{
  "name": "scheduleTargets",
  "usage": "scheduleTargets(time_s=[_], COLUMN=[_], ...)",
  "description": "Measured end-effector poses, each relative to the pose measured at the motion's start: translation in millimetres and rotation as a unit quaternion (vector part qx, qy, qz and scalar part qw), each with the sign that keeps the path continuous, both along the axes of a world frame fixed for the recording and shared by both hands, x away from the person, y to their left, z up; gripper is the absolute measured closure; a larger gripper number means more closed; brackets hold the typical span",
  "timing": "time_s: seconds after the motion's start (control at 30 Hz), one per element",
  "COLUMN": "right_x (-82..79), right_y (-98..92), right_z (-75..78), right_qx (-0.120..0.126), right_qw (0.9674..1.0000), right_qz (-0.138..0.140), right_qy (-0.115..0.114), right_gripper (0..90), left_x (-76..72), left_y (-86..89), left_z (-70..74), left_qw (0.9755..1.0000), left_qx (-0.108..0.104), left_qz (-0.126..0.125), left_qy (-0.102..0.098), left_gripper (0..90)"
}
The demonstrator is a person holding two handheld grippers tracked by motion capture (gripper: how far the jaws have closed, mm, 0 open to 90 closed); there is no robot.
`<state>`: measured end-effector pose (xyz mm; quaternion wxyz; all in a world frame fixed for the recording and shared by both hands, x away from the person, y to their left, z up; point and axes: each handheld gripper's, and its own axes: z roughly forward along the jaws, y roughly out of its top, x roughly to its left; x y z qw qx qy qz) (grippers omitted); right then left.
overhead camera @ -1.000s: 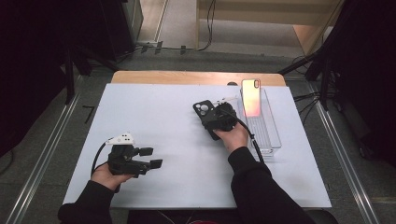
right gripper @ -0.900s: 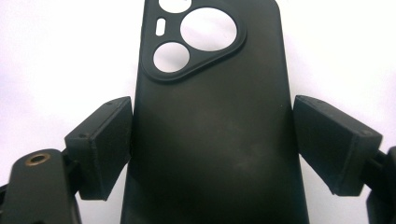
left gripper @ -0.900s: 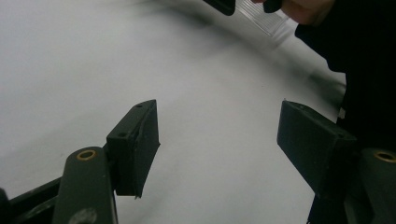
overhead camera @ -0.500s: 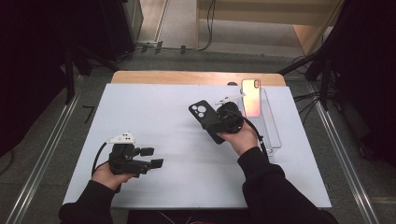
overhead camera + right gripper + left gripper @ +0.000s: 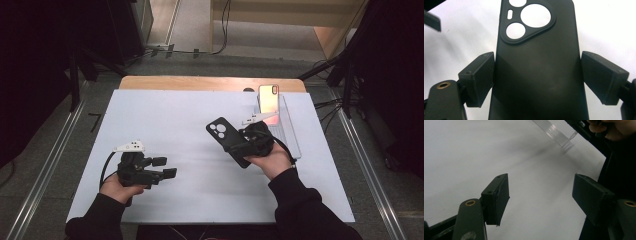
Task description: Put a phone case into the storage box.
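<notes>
Black and matte, the phone case (image 5: 536,67) sits between the pads (image 5: 477,77) of our right gripper (image 5: 248,142), clamped across its smooth flat back; rounded cut-outs for lenses pierce its upper end. In the high view the case (image 5: 225,137) hangs tilted above the white table (image 5: 165,115), left of a ribbed clear tray (image 5: 292,140) where a glossy phone (image 5: 269,98) leans. Our left gripper (image 5: 160,167) rests low near the table's front edge, its blocky rubber pads (image 5: 496,197) spread apart with nothing between them.
</notes>
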<state>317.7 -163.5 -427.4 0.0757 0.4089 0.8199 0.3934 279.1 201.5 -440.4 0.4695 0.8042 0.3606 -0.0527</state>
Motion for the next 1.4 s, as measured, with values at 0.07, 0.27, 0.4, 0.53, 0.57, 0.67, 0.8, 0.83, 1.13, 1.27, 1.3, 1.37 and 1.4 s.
scheduleTargets(time_s=[0.07,0.27,0.4,0.53,0.57,0.67,0.8,0.83,1.13,1.27,1.3,1.37,1.4], right_x=[-6.6,-22.4,-27.9,-30.6,-31.2,-31.2,-30.8,-30.5,-30.0,-28.1,-27.4,-26.6,-26.5], right_y=[-3.2,-6.5,-1.1,4.5,5.5,8.7,15.5,16.5,24.1,27.8,28.5,30.8,32.2], right_z=[-0.9,-5.1,-8.5,-11.2,-11.8,-14.4,-17.5,-18.0,-22.9,-25.4,-25.9,-26.8,-27.2], right_qx=[0.005,0.027,0.043,0.051,0.057,0.065,0.067,0.069,0.081,0.086,0.088,0.090,0.090], right_qw=[1.0000,0.9996,0.9990,0.9985,0.9982,0.9975,0.9971,0.9970,0.9952,0.9943,0.9940,0.9937,0.9935], right_qz=[0.000,-0.008,-0.010,-0.014,-0.018,-0.026,-0.032,-0.033,-0.055,-0.062,-0.064,-0.066,-0.068], right_qy=[0.001,0.005,0.010,0.009,0.011,0.012,0.013,0.014,0.009,0.012,0.013,0.012,0.012], right_gripper=[13.5,13.5,13.5,13.4,13.4,13.4,13.4,13.4,13.3,13.2,13.2,13.2,13.2], left_x=[-0.3,0.7,2.6,6.2,7.5,11.9,18.2,19.8,32.3,38.5,39.9,42.5,43.8], left_y=[-1.9,-9.7,-15.4,-21.4,-23.0,-27.0,-31.5,-32.4,-45.5,-50.4,-51.6,-54.7,-56.3], left_z=[2.2,8.2,12.3,15.4,16.2,18.4,21.9,22.8,28.5,30.7,30.9,30.8,30.7], left_qw=[1.0000,0.9999,0.9994,0.9984,0.9982,0.9976,0.9972,0.9970,0.9953,0.9950,0.9950,0.9946,0.9944], left_qx=[0.002,-0.005,-0.019,-0.022,-0.022,-0.018,-0.005,-0.006,0.006,0.009,0.008,0.006,0.006], left_qz=[-0.002,0.002,0.018,0.027,0.029,0.035,0.049,0.053,0.073,0.077,0.077,0.079,0.080], left_qy=[-0.001,0.009,0.024,0.043,0.048,0.056,0.055,0.057,0.064,0.063,0.063,0.067,0.069], left_gripper=[30.0,24.9,24.8,25.1,25.2,25.5,25.6,25.7,27.2,27.2,27.3,27.3,27.3])
